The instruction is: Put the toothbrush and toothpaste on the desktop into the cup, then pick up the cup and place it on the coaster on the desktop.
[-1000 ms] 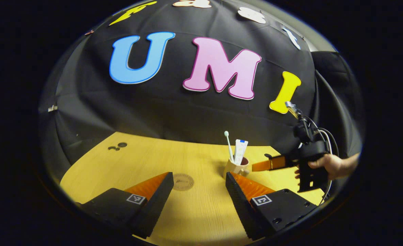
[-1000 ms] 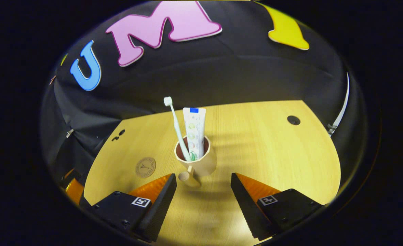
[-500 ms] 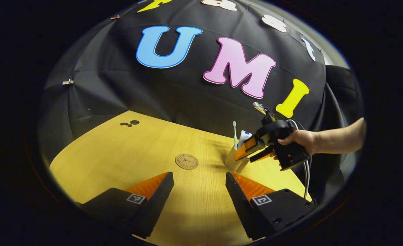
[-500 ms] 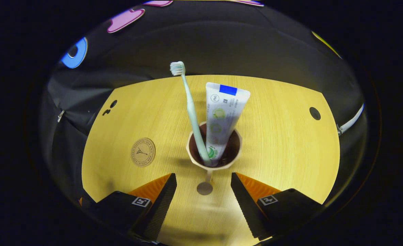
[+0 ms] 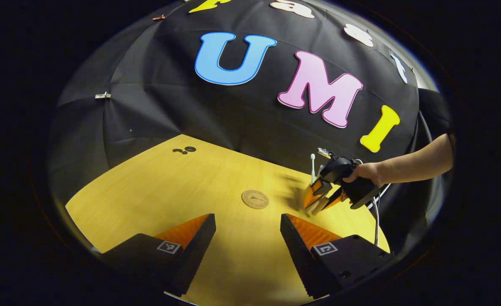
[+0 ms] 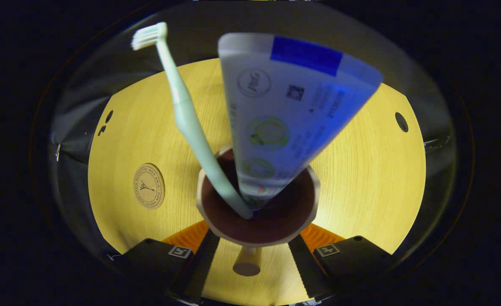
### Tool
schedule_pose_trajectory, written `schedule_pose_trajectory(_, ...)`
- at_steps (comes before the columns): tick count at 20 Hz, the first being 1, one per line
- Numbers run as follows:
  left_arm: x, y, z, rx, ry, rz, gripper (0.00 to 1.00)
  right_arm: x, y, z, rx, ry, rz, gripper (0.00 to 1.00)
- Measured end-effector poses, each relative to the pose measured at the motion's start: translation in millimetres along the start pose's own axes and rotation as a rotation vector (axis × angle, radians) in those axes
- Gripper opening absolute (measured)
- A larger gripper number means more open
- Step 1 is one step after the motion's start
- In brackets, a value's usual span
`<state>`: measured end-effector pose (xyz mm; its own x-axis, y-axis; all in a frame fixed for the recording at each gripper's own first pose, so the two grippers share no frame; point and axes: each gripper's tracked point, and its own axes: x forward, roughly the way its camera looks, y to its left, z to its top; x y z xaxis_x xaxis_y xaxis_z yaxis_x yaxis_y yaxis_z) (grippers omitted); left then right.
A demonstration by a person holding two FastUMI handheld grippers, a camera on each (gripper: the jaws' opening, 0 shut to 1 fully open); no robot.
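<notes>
Left gripper view, then right: cup straddled, coaster off to one side

Left gripper view: the left gripper (image 5: 247, 231) hangs over the desktop (image 5: 157, 191) with its fingers spread wide and nothing between them. Well ahead, the right gripper (image 5: 322, 199), held by a hand (image 5: 365, 172), has come down around the cup (image 5: 316, 204); the toothbrush (image 5: 312, 166) stands up behind it. The coaster (image 5: 255, 199) lies bare between the two grippers, nearer the right one.

Right gripper view: the right gripper's fingers flank the cup (image 6: 258, 212), its handle (image 6: 247, 262) pointing back between them. Whether they press on the wall I cannot tell. Toothbrush (image 6: 186, 119) and toothpaste (image 6: 284, 114) both stand inside. The coaster (image 6: 148, 192) lies to the left, near but apart, so the carry should go that way.
</notes>
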<state>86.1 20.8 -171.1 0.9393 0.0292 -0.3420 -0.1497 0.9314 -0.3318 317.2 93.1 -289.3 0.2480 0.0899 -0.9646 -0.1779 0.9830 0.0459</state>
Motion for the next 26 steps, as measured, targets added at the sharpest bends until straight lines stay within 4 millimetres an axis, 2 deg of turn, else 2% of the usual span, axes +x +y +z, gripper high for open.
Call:
schedule_pose_trajectory(1,0.5,5.2,0.1,0.005,0.000,0.011,0.97,2.7,-2.8,0.0,0.008,0.000,-0.006,0.87)
schedule_pose_trajectory(2,-0.5,8.2,0.1,0.004,0.003,0.018,0.97,4.8,-2.2,1.1,0.029,0.001,-0.009,0.75)
schedule_pose_trajectory(5,-0.6,12.1,0.1,0.001,0.009,0.027,0.97,7.1,-7.1,6.1,0.065,-0.001,-0.013,0.76)
schedule_pose_trajectory(8,2.3,8.0,-1.6,0.013,0.017,0.020,0.97,11.0,-7.5,3.8,0.064,0.004,-0.011,0.71)
schedule_pose_trajectory(10,3.6,1.8,-3.6,0.027,0.024,0.011,0.98,17.1,-8.9,-0.4,0.051,0.023,-0.030,0.67)
schedule_pose_trajectory(11,3.6,-1.6,-4.3,0.034,0.028,0.005,0.97,16.4,-10.0,6.5,0.055,0.007,-0.026,0.63)
schedule_pose_trajectory(15,4.1,-12.8,-9.7,0.059,0.042,-0.013,0.97,16.7,-10.5,1.1,-0.006,-0.012,-0.030,0.48)
schedule_pose_trajectory(19,1.7,-17.2,-17.1,0.064,0.060,-0.022,0.97,7.2,-17.0,3.9,-0.104,-0.061,-0.069,0.34)
schedule_pose_trajectory(21,0.0,-16.9,-19.7,0.068,0.064,-0.022,0.97,-2.0,-15.1,11.1,-0.155,-0.109,-0.079,0.33)
schedule_pose_trajectory(22,-0.2,-16.7,-21.8,0.071,0.067,-0.023,0.97,-5.9,-10.1,11.2,-0.172,-0.118,-0.064,0.25)
schedule_pose_trajectory(23,-0.6,-15.8,-22.9,0.076,0.069,-0.021,0.97,-10.4,-6.1,7.7,-0.182,-0.109,-0.048,0.26)
schedule_pose_trajectory(24,-1.6,-14.6,-23.7,0.079,0.074,-0.018,0.97,-12.4,-2.5,5.8,-0.199,-0.106,-0.044,0.31)
schedule_pose_trajectory(26,-3.9,-12.2,-26.0,0.080,0.078,-0.015,0.97,-14.8,5.3,5.5,-0.245,-0.129,-0.047,0.32)
